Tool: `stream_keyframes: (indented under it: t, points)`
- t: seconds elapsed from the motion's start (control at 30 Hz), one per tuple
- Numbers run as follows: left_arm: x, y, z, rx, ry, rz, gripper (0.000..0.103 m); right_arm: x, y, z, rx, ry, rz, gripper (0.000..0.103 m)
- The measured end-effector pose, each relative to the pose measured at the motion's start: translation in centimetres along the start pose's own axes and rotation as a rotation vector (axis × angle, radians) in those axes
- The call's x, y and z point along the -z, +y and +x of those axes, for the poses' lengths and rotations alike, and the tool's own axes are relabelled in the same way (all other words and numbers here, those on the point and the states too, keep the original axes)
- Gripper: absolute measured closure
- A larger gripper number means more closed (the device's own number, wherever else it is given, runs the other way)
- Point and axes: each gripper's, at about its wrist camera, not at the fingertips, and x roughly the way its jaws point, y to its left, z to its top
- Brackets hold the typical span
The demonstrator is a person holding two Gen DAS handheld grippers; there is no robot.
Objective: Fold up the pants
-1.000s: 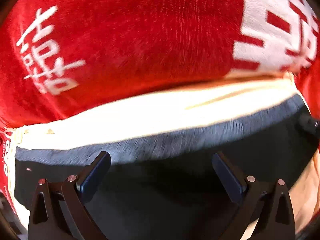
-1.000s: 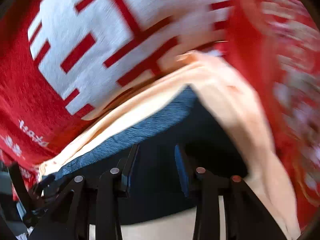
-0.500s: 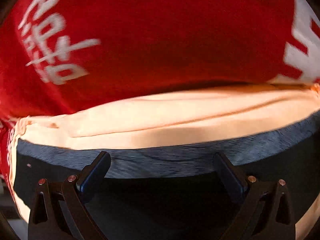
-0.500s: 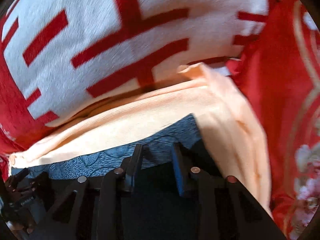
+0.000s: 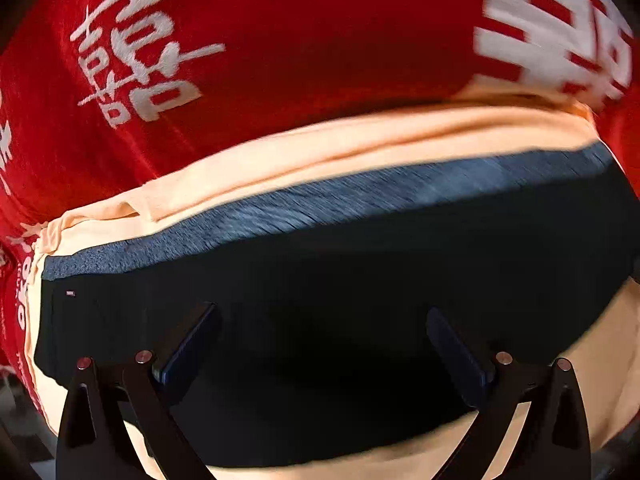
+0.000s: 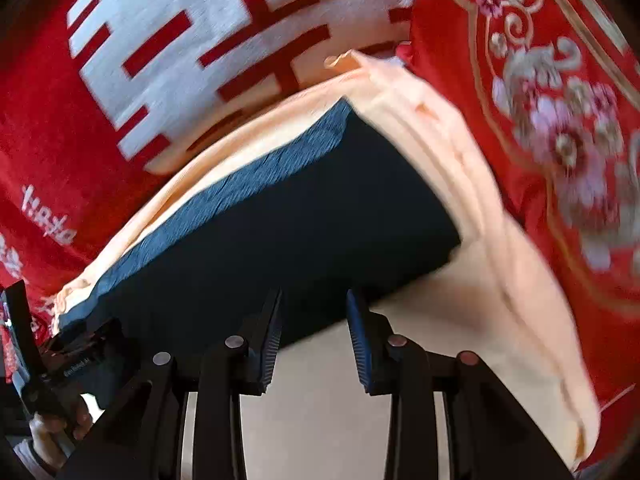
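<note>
Your pants (image 5: 340, 320), dark navy with a lighter blue strip along the far edge, lay flat as a folded block on a peach cloth (image 5: 360, 144). That cloth showed as a pale border along the far side, round the right end and again at the near side. In the right wrist view the pants (image 6: 280, 220) ended in a square corner, with the peach cloth (image 6: 460, 280) spreading out past it to the right and toward you.

Your left gripper (image 5: 320, 356) hung over the dark fabric with its jaws spread wide and nothing pinched between them. Your right gripper (image 6: 314, 332) stood at the near edge of the pants by that corner, its jaws narrow but apart; whether any cloth lay between them could not be told, as the dark edge ran just behind the pads.

Under everything lay a red blanket (image 5: 300, 40) with white characters woven in. To the right sat a red embroidered cushion (image 6: 560, 120) with flowers and gold scrolls. At the lower left of the right wrist view your left hand (image 6: 52, 428) gripped the other tool's handle.
</note>
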Motion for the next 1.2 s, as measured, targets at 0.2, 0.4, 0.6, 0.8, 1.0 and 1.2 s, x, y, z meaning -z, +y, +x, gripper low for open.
stream_keyframes:
  t: [0.2,0.4,0.6,0.8,1.0,1.2]
  points:
    - [2.3,-0.8,2.7,0.013,0.072,0.019,0.000,0.3,1.5,2.1,0.029,0.026,-0.084,0.062]
    - [2.6,-0.5,2.7,0.014,0.063,-0.018,0.000,1.3,-0.7,2.9,0.024,0.074,0.047,0.059]
    - [2.3,-0.7,2.4,0.004,0.072,-0.014,0.000,4.2,-2.2,0.8,-0.004,0.097,0.080,0.059]
    - [2.1,-1.7,0.9,0.002,0.073,0.002,0.000,5.1,-4.1,0.8,-0.059,0.102,0.172,0.059]
    - [1.8,-2.8,-0.2,0.017,0.063,0.001,0.000,4.1,-4.1,0.9,-0.115,0.073,0.196,0.059]
    - [0.2,-5.6,-1.3,0.094,0.022,-0.014,0.000,3.0,-5.9,1.4,-0.217,0.008,0.271,0.058]
